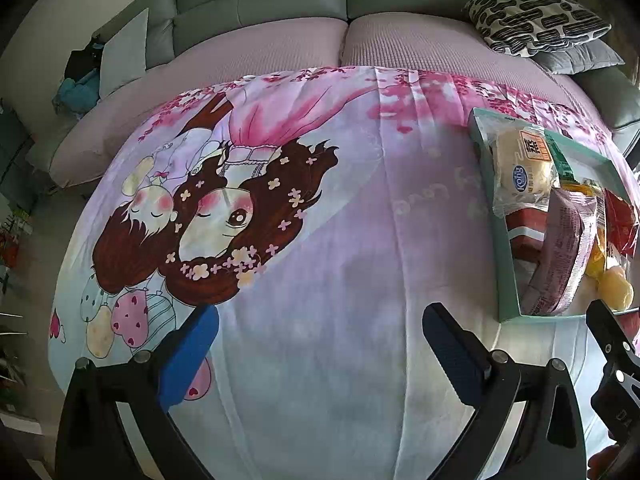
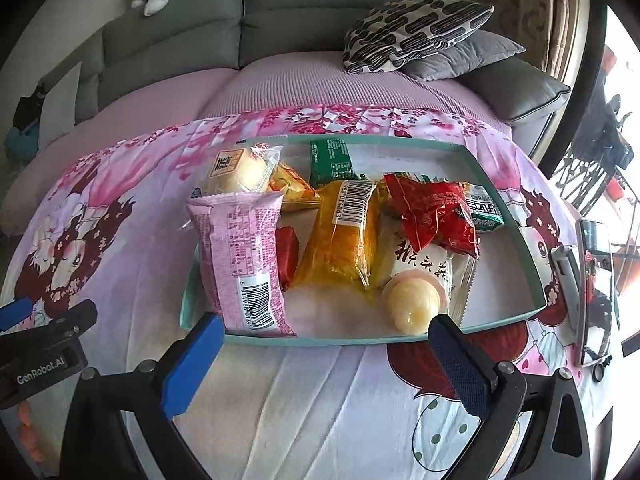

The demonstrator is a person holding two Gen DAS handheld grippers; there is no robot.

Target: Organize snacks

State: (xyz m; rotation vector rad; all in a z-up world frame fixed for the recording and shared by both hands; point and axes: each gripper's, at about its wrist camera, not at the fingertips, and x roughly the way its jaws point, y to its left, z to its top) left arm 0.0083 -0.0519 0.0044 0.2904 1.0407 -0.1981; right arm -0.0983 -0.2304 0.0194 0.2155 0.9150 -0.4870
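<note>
Every snack I see already lies in the teal tray; the printed cloth around it looks bare. My left claw and right claw hang spread, gripping nothing.

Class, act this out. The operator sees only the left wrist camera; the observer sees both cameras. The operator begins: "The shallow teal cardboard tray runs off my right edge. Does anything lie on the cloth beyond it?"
Observer: Yes. A smartphone with a dark glossy screen lies on the cartoon-printed pink cloth, right of the shallow teal cardboard tray and apart from it.
Operator: Is the right gripper open?
Observer: The right gripper is open and empty, with its blue-padded tips at the tray's near rim.
Operator: What tops the pile's right side?
Observer: A crinkled red foil packet lies partly over a clear wrapper with white printed panel.
</note>
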